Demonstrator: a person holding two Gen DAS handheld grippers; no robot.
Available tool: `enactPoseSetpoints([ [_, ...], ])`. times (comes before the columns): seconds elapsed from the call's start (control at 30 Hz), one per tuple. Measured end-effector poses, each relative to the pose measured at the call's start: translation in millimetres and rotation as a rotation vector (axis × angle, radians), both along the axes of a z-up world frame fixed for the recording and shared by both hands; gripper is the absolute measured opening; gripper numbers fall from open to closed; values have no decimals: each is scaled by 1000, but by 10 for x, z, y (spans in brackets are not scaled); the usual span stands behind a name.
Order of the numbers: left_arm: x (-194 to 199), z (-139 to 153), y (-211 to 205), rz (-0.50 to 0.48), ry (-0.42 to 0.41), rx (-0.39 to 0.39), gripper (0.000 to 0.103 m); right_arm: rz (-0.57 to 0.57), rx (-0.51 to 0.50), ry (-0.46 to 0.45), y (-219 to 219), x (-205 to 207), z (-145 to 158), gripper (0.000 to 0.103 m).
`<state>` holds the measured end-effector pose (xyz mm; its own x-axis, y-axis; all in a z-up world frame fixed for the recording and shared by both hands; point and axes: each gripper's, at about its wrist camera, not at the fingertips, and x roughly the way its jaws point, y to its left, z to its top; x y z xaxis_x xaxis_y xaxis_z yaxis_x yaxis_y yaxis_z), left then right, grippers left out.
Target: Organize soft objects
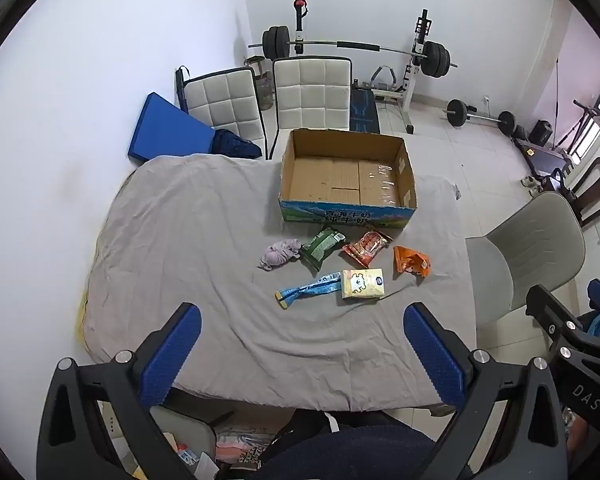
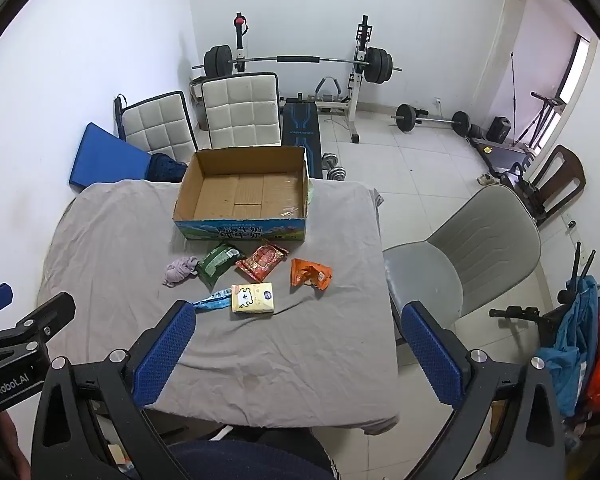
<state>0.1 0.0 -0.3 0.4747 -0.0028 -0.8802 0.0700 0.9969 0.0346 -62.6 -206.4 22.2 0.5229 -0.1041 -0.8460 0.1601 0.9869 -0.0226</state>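
Observation:
An empty cardboard box stands at the far side of a table under a grey cloth. In front of it lie a purple cloth bundle, a green snack bag, a red snack bag, an orange bag, a yellow tissue pack and a blue wrapper. My left gripper and my right gripper are both open and empty, held above the near table edge.
Two white padded chairs stand behind the table, a grey chair at its right. A blue mat leans on the left wall. A barbell rack and loose weights sit on the tiled floor behind.

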Motion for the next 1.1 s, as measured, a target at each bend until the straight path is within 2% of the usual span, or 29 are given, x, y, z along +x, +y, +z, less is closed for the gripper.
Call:
enactPoseSetpoints([
  [0.33, -106, -13, -17, -17, -15, -18, 103, -4, -9, -6, 30, -29, 44, 103],
  [0.73, 12, 37, -27, -4, -6, -14, 103, -13, -11, -6, 33, -10, 165, 103],
  [0.8, 27, 21, -28, -2, -5, -15, 103, -17, -12, -4, 23, 2, 37, 103],
  [1.1, 32, 17, -11, 0, -7, -22, 103, -22, -7, -9, -22, 5, 68, 103],
])
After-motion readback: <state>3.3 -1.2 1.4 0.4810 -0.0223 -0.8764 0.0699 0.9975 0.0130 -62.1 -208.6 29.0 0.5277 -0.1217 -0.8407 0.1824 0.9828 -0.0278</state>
